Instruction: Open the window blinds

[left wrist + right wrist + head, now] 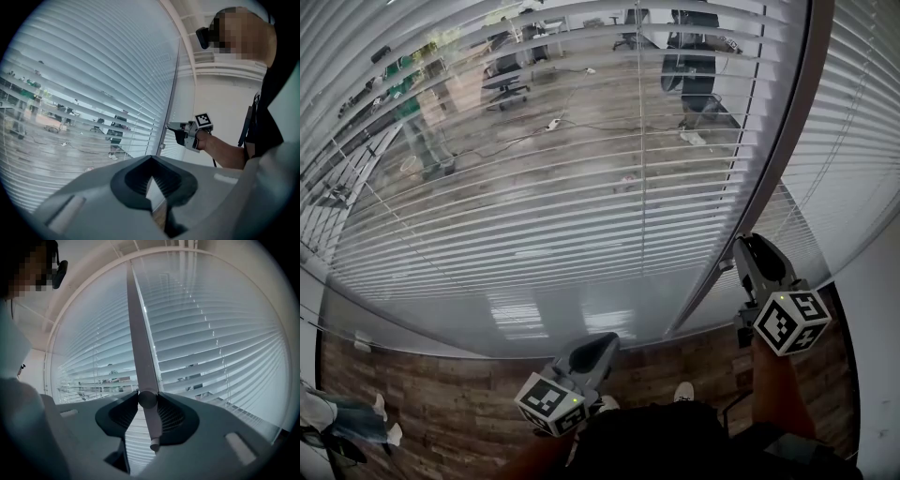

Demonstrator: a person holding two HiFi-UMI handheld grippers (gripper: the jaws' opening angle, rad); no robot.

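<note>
Blinds [534, 187] hang lowered across the window ahead of us, slats tilted enough that we see a wooden floor [441, 394] through them. Our right gripper [147, 399] is held level at the blinds' right edge, its jaws clamped on the tilt wand [140, 343]. Our left gripper [150, 180] waits lower down, jaws all but together, holding nothing.

White blinds [534, 216], slats part-open, wand [139, 357] hanging
</note>
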